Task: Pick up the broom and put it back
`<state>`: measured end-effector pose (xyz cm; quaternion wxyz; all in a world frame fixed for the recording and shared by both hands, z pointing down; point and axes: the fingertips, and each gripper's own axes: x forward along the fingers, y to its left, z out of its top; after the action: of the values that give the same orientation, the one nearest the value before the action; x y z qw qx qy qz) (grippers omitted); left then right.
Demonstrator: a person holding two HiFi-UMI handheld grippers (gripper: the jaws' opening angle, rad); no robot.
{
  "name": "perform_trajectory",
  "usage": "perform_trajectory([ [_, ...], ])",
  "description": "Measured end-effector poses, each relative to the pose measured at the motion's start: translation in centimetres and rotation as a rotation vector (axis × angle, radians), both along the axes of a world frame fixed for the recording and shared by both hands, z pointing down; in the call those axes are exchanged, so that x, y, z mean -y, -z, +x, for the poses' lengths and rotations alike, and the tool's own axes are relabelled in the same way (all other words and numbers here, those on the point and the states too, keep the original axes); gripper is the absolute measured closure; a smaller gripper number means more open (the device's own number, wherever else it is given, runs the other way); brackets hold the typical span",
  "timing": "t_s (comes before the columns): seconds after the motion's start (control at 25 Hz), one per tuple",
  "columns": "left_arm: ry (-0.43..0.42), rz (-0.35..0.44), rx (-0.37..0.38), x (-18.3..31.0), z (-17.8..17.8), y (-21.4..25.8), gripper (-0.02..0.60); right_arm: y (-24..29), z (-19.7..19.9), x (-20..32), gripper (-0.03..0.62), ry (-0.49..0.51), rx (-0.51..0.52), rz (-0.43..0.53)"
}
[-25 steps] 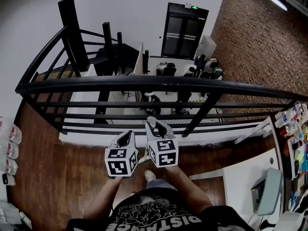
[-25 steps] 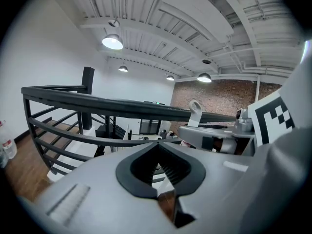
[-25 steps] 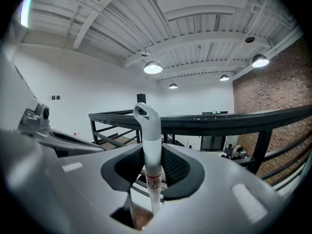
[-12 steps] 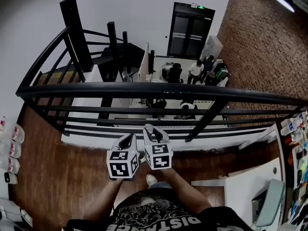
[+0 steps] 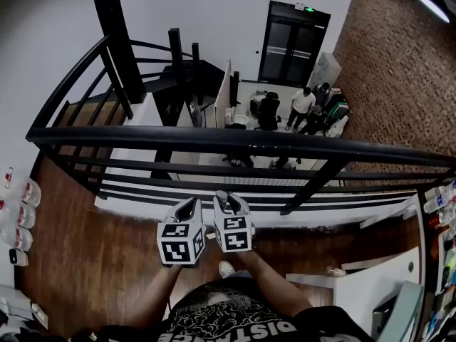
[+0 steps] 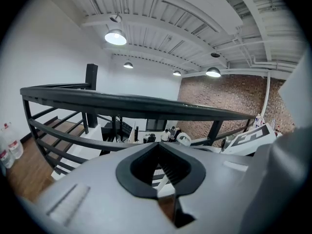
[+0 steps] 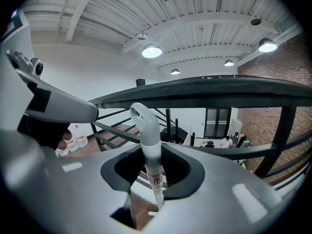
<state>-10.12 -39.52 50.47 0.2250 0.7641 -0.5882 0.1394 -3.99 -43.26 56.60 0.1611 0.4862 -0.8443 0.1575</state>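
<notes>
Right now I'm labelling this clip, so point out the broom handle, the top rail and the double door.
broom handle (image 7: 150, 145): right gripper view, on its pale upper grip.
top rail (image 5: 235, 142): head view, the middle of the rail.
double door (image 5: 294, 45): head view, on the dark panels.

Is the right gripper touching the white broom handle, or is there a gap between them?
Touching. The right gripper view shows the broom handle clamped between the jaws of the right gripper, which meet its sides without a gap.
</notes>
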Motion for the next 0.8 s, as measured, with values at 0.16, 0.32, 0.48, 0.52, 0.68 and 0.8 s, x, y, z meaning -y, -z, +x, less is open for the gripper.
perform_trajectory([
  [0.16,0.001,-0.005,0.001,1.0,0.4,-0.5,0.577,-0.5,-0.1,1.3,0.494,0.012,0.001,0.006],
  [0.32,-0.005,-0.007,0.006,2.0,0.9,-0.8,0.577,-0.5,-0.2,2.8,0.494,0.016,0.01,0.011],
  [0.48,0.0,-0.008,0.006,2.8,1.1,-1.2,0.577,-0.7,-0.3,4.4,0.494,0.025,0.009,0.021],
  [0.52,0.004,-0.008,0.006,3.0,1.0,-1.2,0.577,-0.7,-0.3,4.8,0.494,0.026,0.01,0.021],
  [0.68,0.022,-0.009,0.002,3.8,1.0,-1.2,0.577,-0.6,-0.2,6.5,0.494,0.035,0.011,0.018],
  [0.8,0.029,-0.012,0.001,4.4,1.1,-1.4,0.577,-0.7,-0.1,7.4,0.494,0.037,0.005,0.02],
])
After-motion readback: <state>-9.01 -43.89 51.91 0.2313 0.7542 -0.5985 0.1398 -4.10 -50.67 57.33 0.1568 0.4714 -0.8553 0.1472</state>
